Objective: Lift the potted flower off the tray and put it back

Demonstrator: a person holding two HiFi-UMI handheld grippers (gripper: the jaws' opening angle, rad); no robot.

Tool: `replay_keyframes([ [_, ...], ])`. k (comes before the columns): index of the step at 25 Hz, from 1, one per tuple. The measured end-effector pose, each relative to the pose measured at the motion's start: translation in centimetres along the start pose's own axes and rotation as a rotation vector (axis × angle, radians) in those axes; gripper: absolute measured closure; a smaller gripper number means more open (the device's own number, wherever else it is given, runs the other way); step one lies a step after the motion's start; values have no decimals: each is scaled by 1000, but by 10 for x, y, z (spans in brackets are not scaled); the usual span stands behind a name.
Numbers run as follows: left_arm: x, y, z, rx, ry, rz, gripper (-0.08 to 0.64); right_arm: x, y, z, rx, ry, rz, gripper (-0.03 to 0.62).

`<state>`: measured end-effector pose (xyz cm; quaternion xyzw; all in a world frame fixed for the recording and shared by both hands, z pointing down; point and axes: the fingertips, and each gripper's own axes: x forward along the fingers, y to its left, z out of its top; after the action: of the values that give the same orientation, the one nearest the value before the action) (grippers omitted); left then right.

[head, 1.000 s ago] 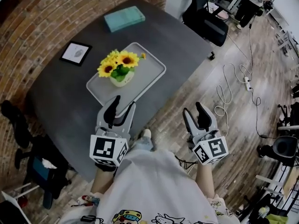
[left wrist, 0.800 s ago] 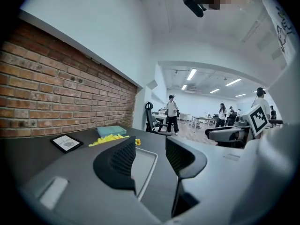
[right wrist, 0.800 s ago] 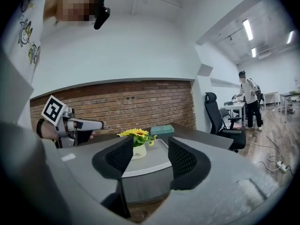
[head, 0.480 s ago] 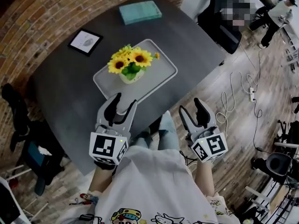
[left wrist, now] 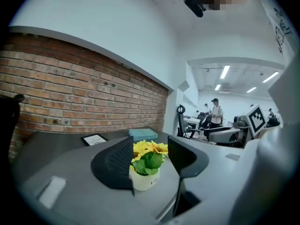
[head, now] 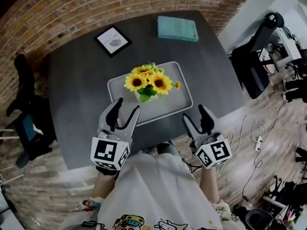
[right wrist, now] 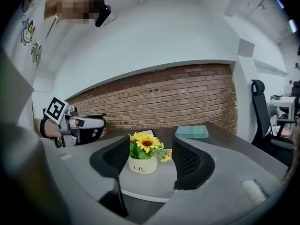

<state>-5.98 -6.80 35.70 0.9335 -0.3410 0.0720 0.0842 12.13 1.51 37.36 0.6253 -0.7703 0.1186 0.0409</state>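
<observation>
A potted sunflower [head: 146, 83] in a cream pot stands upright on a grey tray [head: 169, 105] in the middle of a dark table. My left gripper [head: 126, 109] hovers over the tray's near left corner, short of the pot. Just off the table's near edge, my right gripper [head: 193, 114] points at the tray. Both sets of jaws are opening with nothing between them. In the left gripper view the pot [left wrist: 145, 178] shows beyond the left gripper [left wrist: 149, 146]. The right gripper view frames the pot [right wrist: 143, 164] past the right gripper [right wrist: 150, 148].
A framed picture [head: 112, 40] and a teal book [head: 178, 28] lie on the table's far side. A black office chair [head: 254, 56] stands at the right, another chair [head: 26, 104] at the left by the brick wall. Cables [head: 259, 128] trail on the wooden floor.
The table and tray have swung to straight ahead in the head view. Both grippers have come nearer the tray, the right one the further, and their jaws have spread wider.
</observation>
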Motion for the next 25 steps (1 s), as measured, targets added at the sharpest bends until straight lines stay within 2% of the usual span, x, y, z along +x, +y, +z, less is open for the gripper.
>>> replay_keyframes([
  [7,24,11,11,-27,-27,159,319,45,-39,25,-53,6,164,310],
  [13,31,9,10,-51,-25,263,310,69,-55,32,-68,17,284,295],
  [19,24,3,3,-75,-32,332,299,78,-50,31,-102,34,403,275],
  [25,13,-4,2,-79,-24,373,298,81,-43,30,-129,35,469,264],
])
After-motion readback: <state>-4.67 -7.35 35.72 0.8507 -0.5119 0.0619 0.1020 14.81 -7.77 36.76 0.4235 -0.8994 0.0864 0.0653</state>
